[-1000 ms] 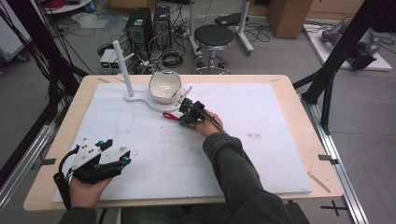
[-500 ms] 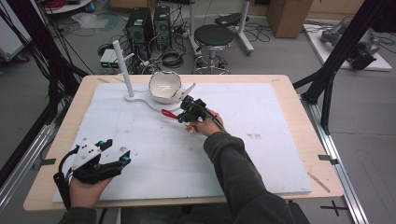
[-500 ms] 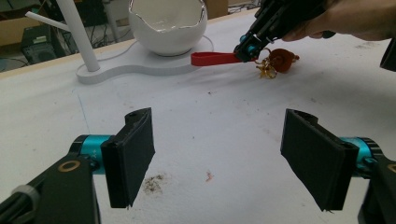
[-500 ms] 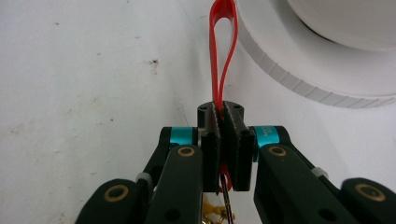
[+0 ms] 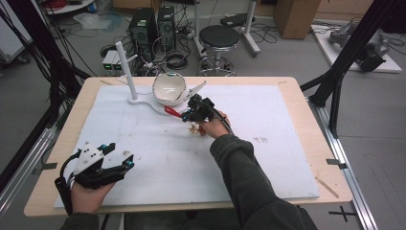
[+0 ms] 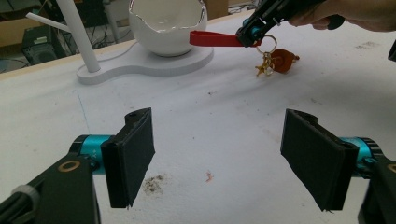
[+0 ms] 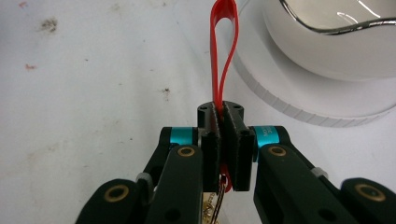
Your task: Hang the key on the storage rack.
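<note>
A red strap (image 5: 172, 111) with a ring of small keys (image 5: 193, 128) hangs from my right gripper (image 5: 190, 115), just in front of the white bowl (image 5: 168, 88). In the right gripper view the jaws are shut on the red strap (image 7: 223, 56), whose loop points at the bowl's base (image 7: 299, 95); my right gripper (image 7: 224, 140) hides most of the keys (image 7: 215, 203). My left gripper (image 5: 122, 165) rests near the front left of the table, open. Between its pads (image 6: 133, 154) lies bare foam, with the strap (image 6: 212, 38) and keys (image 6: 270, 60) farther off above the table.
The bowl (image 6: 168, 21) sits on a flat white stand with an upright post (image 5: 125, 67) at the back left. A white foam sheet (image 5: 268, 158) covers the wooden table (image 5: 330, 143). Beyond the far edge are a stool (image 5: 219, 37) and computer cases.
My right gripper has risen a little with the red strap, and the keys now dangle under it. The left gripper has stayed put.
</note>
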The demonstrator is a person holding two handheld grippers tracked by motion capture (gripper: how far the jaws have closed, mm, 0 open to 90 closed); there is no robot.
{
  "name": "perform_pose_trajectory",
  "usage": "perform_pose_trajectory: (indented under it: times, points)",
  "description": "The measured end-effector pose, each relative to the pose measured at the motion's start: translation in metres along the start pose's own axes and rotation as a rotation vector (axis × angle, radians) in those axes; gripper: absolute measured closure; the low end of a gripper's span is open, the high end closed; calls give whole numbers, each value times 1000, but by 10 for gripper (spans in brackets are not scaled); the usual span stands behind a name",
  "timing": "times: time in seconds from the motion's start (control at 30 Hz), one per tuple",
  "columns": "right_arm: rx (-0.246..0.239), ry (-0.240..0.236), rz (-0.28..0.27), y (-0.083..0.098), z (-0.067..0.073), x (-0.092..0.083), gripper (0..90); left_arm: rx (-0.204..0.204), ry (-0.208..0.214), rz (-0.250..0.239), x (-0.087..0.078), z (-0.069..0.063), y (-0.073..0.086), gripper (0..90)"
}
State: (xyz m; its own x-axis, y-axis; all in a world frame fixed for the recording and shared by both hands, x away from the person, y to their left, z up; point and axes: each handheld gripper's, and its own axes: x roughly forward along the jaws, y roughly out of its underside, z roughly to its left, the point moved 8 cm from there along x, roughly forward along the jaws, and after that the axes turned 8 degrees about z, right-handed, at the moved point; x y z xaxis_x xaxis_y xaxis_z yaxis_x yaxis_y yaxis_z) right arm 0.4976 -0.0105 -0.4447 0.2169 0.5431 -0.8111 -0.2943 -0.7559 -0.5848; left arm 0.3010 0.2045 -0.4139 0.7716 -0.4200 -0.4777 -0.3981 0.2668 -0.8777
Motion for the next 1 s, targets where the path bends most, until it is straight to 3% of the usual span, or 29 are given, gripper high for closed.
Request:
perform_pose_trajectory:
  times: [1.0]
  points:
    - [36,-19,-179,-24,1,-38,862,5,0,1,0,0,0,261]
